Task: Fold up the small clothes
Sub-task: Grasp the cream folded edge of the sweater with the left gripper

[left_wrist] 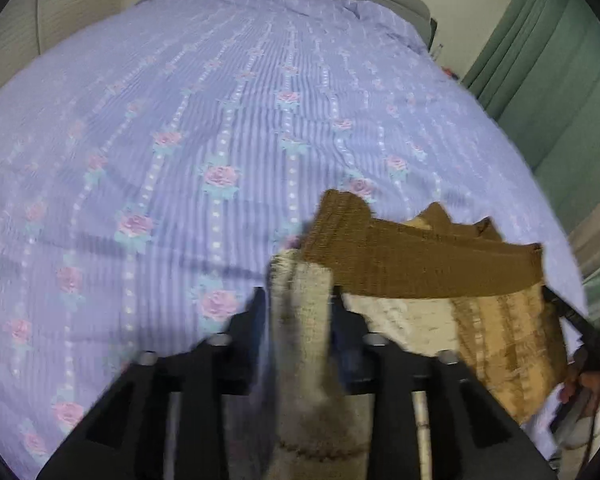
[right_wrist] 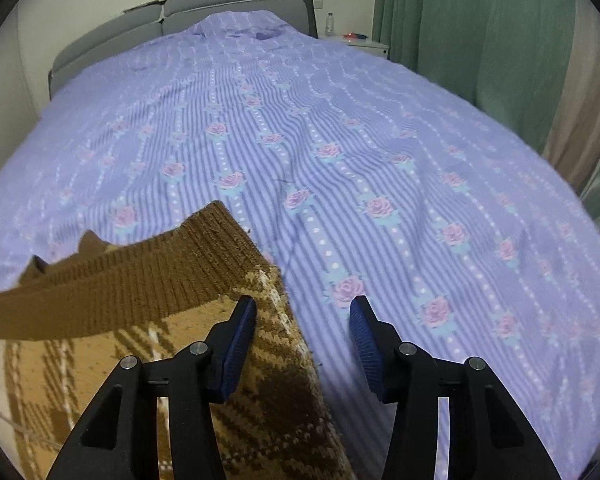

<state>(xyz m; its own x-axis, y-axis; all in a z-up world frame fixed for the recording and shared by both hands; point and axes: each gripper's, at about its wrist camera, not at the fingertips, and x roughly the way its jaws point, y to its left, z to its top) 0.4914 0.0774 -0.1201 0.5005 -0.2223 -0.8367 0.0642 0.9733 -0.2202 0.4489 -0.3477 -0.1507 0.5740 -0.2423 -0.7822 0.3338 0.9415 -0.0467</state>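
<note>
Left tongs [left_wrist: 300,312] clamp the knitted garment [right_wrist: 148,360] at its cream edge; right tongs [right_wrist: 302,332] stand open and empty at its right edge, waistband running leftward across the bed [right_wrist: 380,140].

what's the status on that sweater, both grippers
Left gripper clamped on sweater edge. Right gripper open, empty, beside it. Sweater rumpled on bed, unfolded. Nothing in the way.

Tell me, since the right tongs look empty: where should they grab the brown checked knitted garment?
Probably the ribbed dark-brown hem band at the brown checked knitted garment's near right corner, approached from the right. That edge lies exposed beside the open right tongs; the left tongs grip the other end.
</note>
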